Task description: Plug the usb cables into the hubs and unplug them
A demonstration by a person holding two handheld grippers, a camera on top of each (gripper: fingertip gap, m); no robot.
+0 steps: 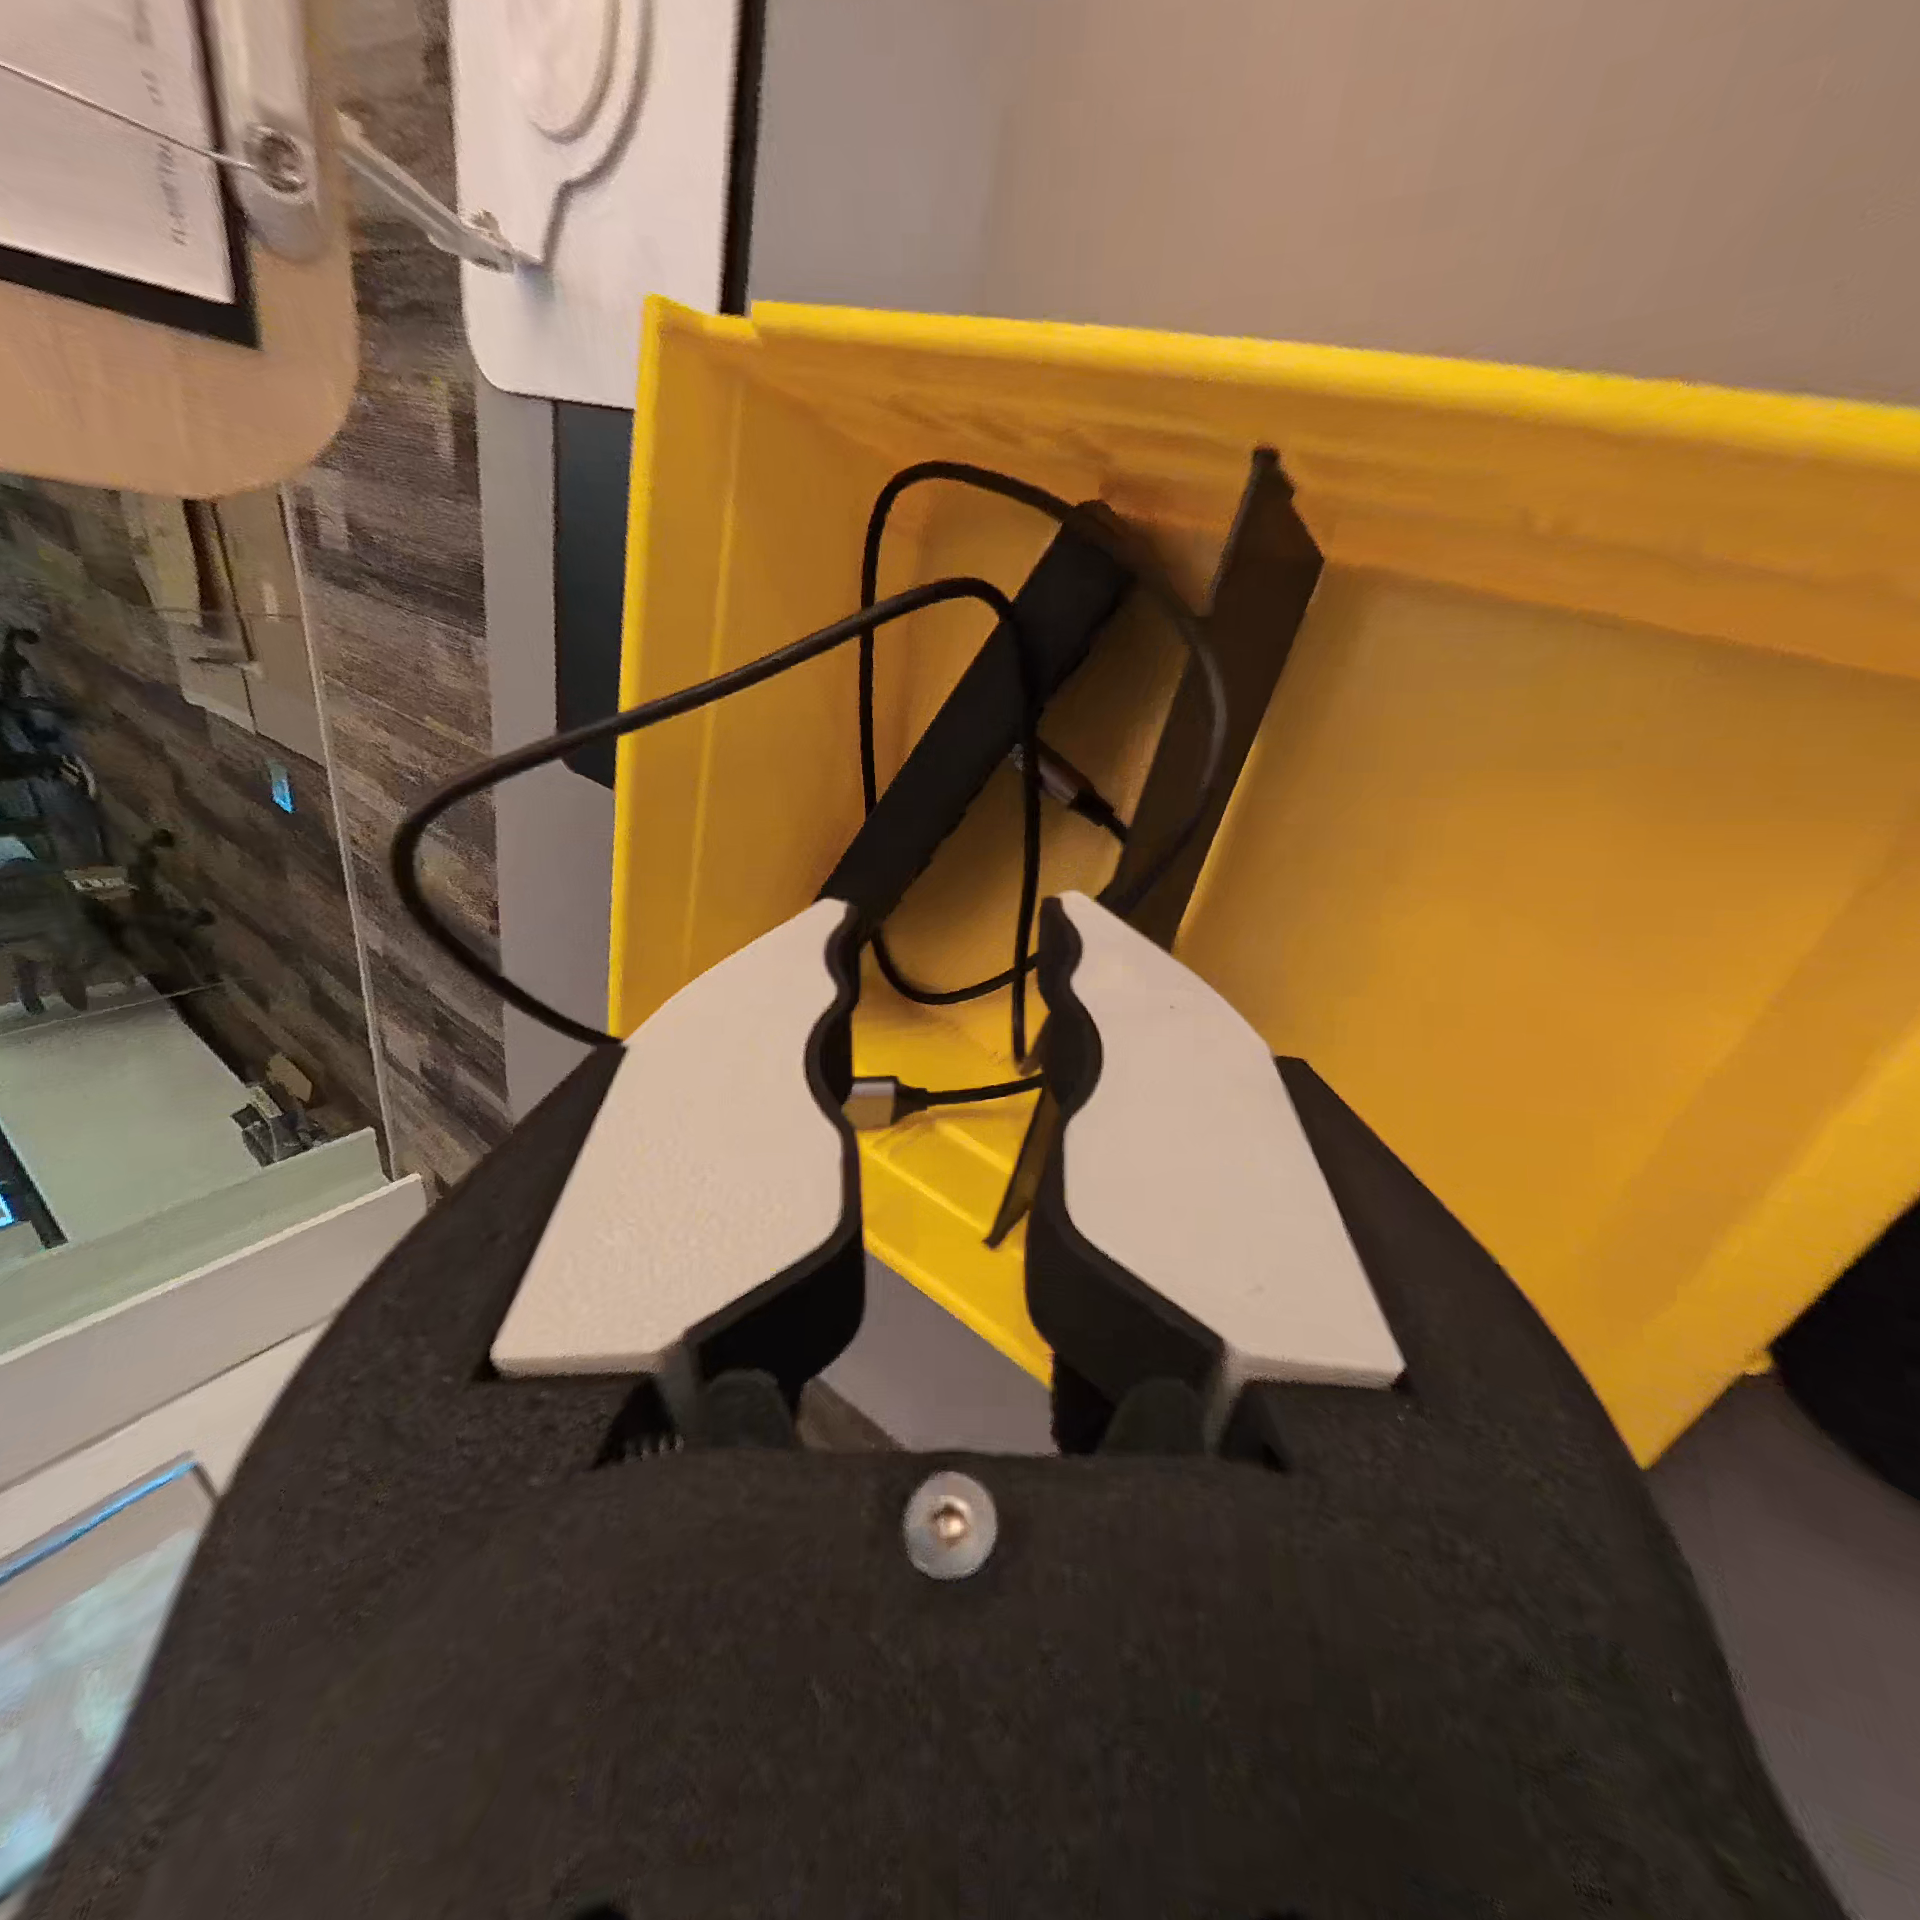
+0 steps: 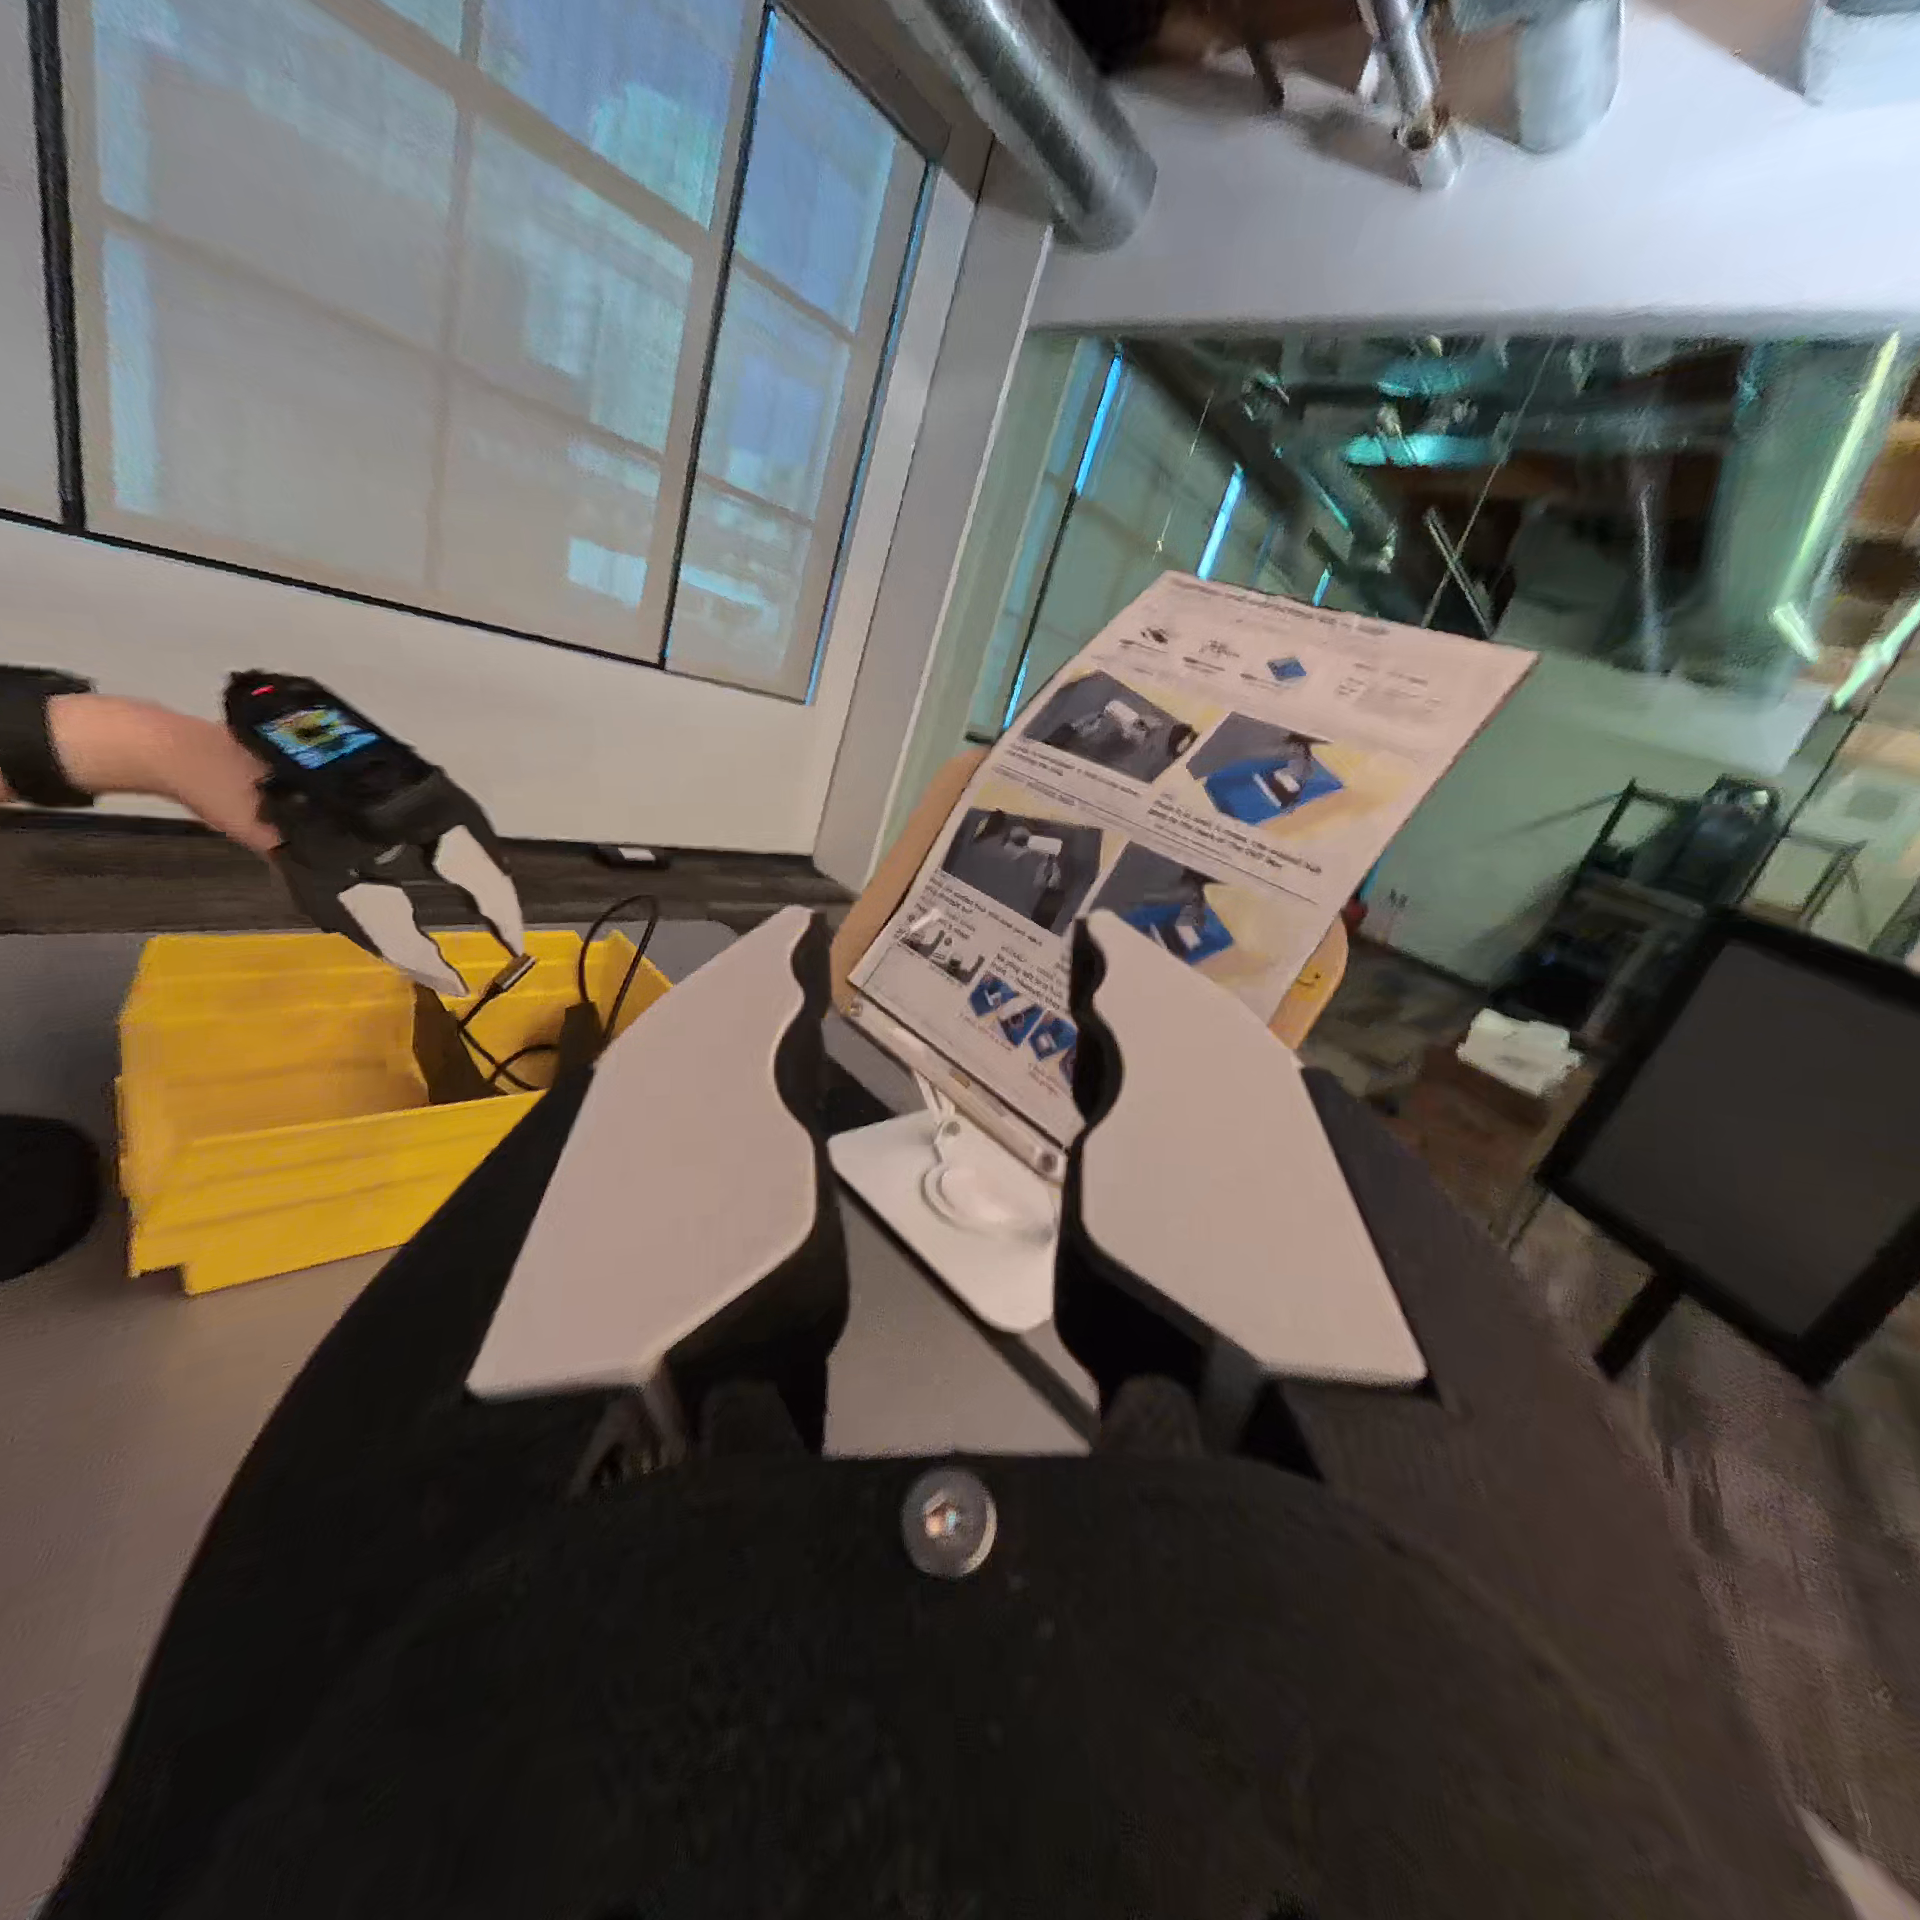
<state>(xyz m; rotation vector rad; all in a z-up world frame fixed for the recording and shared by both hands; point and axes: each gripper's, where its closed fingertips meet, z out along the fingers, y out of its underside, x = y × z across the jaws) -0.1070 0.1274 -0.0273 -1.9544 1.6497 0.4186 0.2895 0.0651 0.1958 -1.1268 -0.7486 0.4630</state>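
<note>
Left gripper [image 1: 945, 935], fingers parted, is hovering over the silver USB plug [image 1: 871, 1103] in the yellow bin [image 1: 1558, 883], needing to grasp it; right gripper [image 2: 940, 935] is idling, released.

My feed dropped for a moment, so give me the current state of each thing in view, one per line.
left gripper: open, over the bin
right gripper: open, empty, away from the bin
yellow bin: on the table, open-topped
black hub: propped inside the bin
silver plug: loose, between the left gripper's fingers
instruction sheet: tilted on its stand
</note>
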